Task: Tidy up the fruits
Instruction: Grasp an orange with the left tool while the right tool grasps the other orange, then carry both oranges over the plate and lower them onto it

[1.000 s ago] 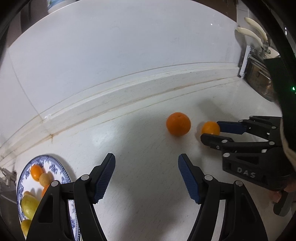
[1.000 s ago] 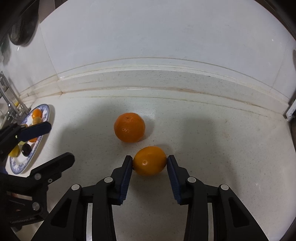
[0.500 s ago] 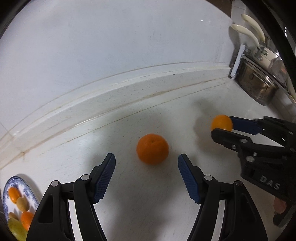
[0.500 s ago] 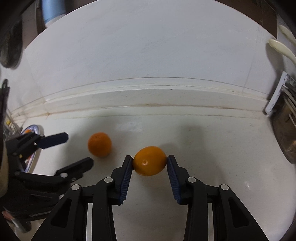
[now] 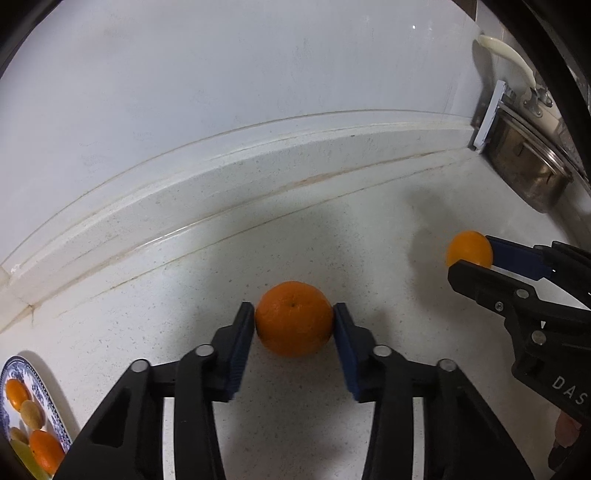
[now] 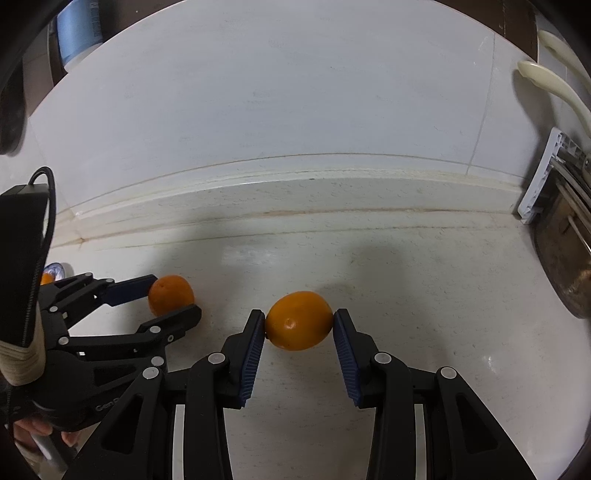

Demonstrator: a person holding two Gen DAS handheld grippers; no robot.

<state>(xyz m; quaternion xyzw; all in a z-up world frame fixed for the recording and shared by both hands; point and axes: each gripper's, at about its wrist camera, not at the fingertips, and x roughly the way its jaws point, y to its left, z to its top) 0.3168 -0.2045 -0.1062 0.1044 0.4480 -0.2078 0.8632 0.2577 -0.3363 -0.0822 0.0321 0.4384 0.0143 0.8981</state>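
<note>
My left gripper (image 5: pixel 294 325) is shut on a round orange (image 5: pixel 294 318) at the white counter; the same orange (image 6: pixel 171 295) shows between its fingers in the right wrist view. My right gripper (image 6: pixel 299 325) is shut on a smaller, smoother orange (image 6: pixel 299 320), held just above the counter; that orange (image 5: pixel 469 249) shows at the right of the left wrist view. A blue-patterned plate (image 5: pixel 55 417) with several small fruits lies at the far left.
A raised white ledge (image 5: pixel 258 184) and tiled wall run along the back. A steel pot (image 5: pixel 528 166) and a white plastic piece (image 6: pixel 535 177) stand at the right. A blue roll (image 6: pixel 79 31) is at the upper left.
My left gripper moved right to the loose orange and closed on it. My right gripper, holding its orange, shifted right, away from the plate.
</note>
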